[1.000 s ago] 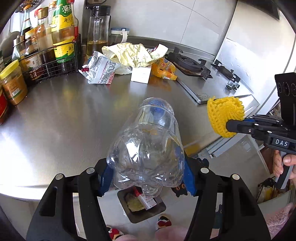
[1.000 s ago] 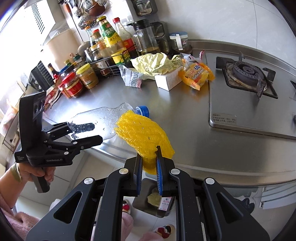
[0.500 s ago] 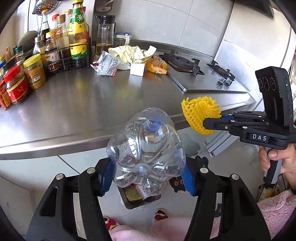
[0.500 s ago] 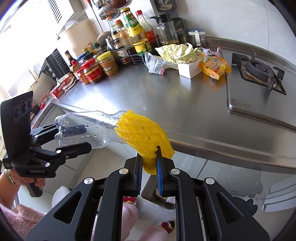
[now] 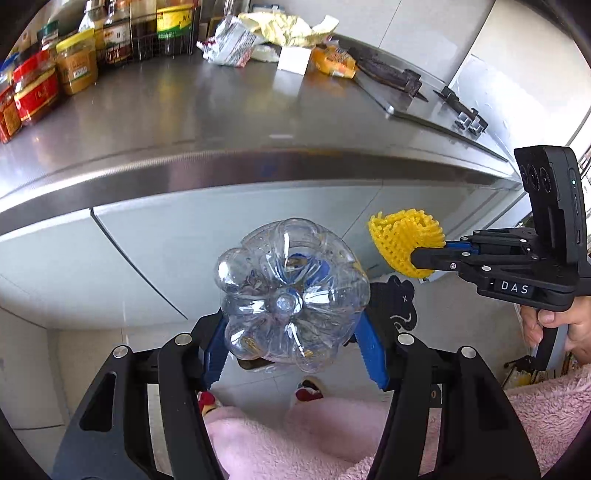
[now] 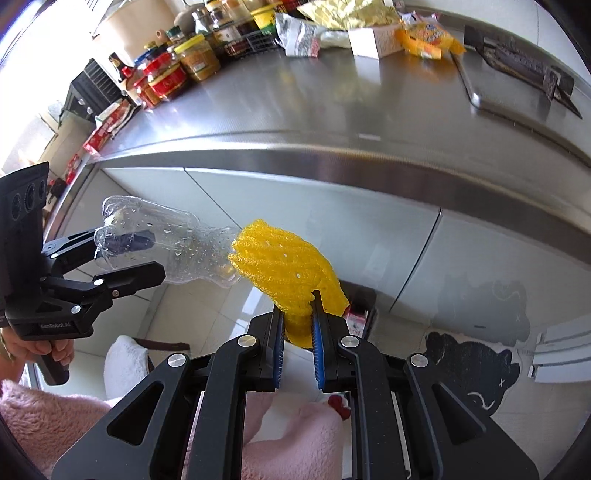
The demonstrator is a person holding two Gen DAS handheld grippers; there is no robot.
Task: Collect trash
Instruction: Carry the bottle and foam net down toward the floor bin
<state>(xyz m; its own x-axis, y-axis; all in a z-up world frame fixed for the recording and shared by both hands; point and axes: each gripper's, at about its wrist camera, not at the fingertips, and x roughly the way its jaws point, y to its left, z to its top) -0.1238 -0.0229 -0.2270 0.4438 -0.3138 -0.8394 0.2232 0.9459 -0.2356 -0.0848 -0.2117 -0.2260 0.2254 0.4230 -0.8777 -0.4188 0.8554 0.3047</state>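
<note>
My left gripper (image 5: pixel 293 343) is shut on a clear empty plastic bottle (image 5: pixel 291 291), base toward the camera, held below the counter edge in front of the cabinets; the bottle also shows in the right wrist view (image 6: pixel 173 247). My right gripper (image 6: pixel 298 325) is shut on a yellow foam net (image 6: pixel 288 269), also seen in the left wrist view (image 5: pixel 404 242). The net sits just right of the bottle's neck. A dark trash bin (image 6: pixel 356 317) on the floor is mostly hidden behind the net. More trash lies at the counter's back: crumpled yellow wrapper (image 5: pixel 284 26), printed bag (image 5: pixel 229 46), orange packet (image 5: pixel 332 61).
The steel counter edge (image 5: pixel 258 173) runs above both grippers. Jars and sauce bottles (image 5: pixel 55 74) stand at the counter's left, with a white box (image 5: pixel 293 61) and the gas stove (image 5: pixel 391 77) further right. White cabinet doors (image 5: pixel 184 251) are behind. A black cat-shaped mat (image 6: pixel 469 365) lies on the floor.
Both grippers have dropped from counter height to below the counter edge, still holding the bottle and the net. The bottle has tipped so its base faces the left camera.
</note>
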